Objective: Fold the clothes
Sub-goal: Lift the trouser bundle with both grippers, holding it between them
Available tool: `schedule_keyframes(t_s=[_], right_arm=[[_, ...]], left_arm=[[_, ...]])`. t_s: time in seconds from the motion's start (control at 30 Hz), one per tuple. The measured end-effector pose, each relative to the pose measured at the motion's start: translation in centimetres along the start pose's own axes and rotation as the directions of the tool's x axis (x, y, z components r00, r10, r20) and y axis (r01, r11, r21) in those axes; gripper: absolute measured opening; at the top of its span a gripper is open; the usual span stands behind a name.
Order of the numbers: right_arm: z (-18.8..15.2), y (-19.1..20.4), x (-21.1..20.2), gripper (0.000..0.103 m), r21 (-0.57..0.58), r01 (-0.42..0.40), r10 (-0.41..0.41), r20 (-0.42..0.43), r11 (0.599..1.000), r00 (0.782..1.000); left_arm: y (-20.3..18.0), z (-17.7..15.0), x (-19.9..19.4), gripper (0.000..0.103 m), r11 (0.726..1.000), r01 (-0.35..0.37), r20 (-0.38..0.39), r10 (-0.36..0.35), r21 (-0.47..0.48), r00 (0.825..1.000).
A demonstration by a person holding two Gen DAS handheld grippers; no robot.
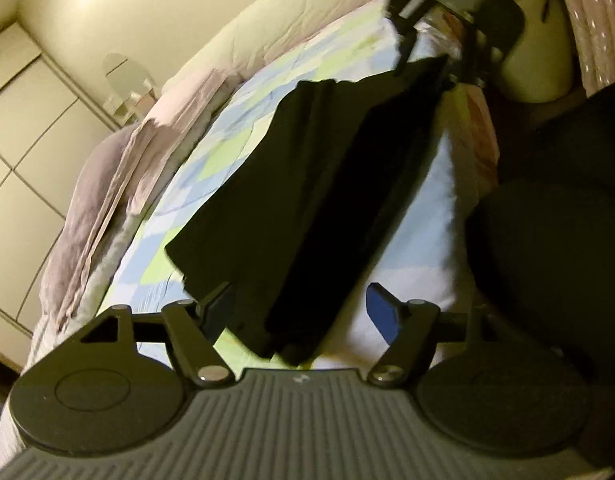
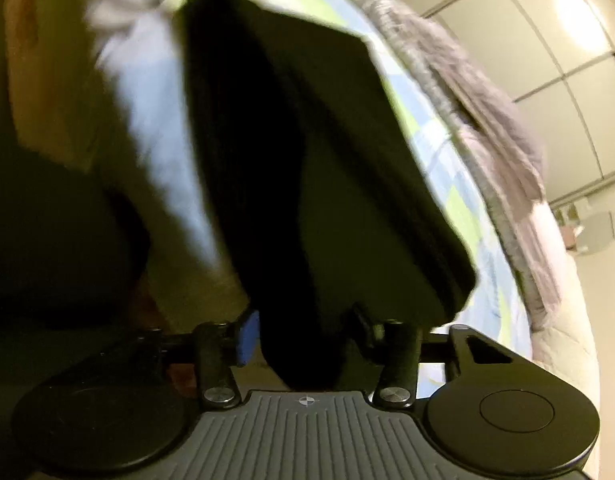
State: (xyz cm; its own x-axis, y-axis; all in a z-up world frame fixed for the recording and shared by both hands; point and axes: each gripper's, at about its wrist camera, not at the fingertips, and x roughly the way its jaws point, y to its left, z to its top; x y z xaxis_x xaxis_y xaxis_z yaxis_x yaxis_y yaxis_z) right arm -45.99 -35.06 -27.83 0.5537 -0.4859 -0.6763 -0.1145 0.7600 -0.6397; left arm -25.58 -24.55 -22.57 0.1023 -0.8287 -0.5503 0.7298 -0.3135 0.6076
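A black garment lies folded lengthwise on the checked bedsheet. In the left wrist view my left gripper is open, its fingers wide apart, with the garment's near end lying between them. The right gripper shows at the garment's far end. In the right wrist view the black garment fills the middle, blurred. My right gripper has the garment's end between its fingers, with the blue pad on the left; I cannot tell whether it pinches the cloth.
A grey blanket and pinkish cloth are heaped along the bed's far side. A cream pillow lies behind. White wardrobe doors stand beyond. The person's dark clothing is at the right.
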Motion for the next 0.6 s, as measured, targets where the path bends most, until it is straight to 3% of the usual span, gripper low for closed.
schedule_keyframes(t_s=[0.13,0.3,0.33,0.37,0.43,0.53,0.6], right_arm=[[-0.3,-1.0,-0.2,0.043,0.0,-0.001,0.001,0.013,1.0,1.0],[-0.6,1.1,1.5,0.043,-0.1,0.031,-0.028,0.029,0.995,0.999],[-0.7,1.2,1.6,0.04,-0.105,0.036,-0.032,0.034,0.994,0.999],[-0.7,0.6,1.3,0.025,-0.08,0.035,-0.032,0.039,0.996,0.999],[-0.6,-0.7,0.0,0.022,-0.039,0.055,-0.052,0.073,0.998,0.996],[-0.6,-2.2,-1.0,0.022,-0.008,0.07,-0.069,0.091,0.998,0.993],[-0.8,-2.1,-0.6,0.022,-0.015,0.065,-0.063,0.085,0.998,0.994]], left_arm=[[-1.3,1.3,2.4,0.073,0.998,-0.016,-0.005,0.016,0.06,1.0],[-3.3,2.2,5.1,0.073,0.976,-0.067,-0.015,0.072,0.207,0.997],[-3.6,2.3,5.5,0.073,0.968,-0.077,-0.016,0.083,0.239,0.996],[-3.7,2.4,5.8,0.073,0.959,-0.087,-0.012,0.094,0.27,0.995],[-3.9,2.3,6.3,0.073,0.94,-0.114,-0.019,0.127,0.323,0.992],[-3.5,1.6,7.6,0.065,0.913,-0.141,-0.073,0.182,0.382,0.981],[-2.7,1.4,8.0,0.045,0.937,-0.098,-0.109,0.142,0.334,0.984]])
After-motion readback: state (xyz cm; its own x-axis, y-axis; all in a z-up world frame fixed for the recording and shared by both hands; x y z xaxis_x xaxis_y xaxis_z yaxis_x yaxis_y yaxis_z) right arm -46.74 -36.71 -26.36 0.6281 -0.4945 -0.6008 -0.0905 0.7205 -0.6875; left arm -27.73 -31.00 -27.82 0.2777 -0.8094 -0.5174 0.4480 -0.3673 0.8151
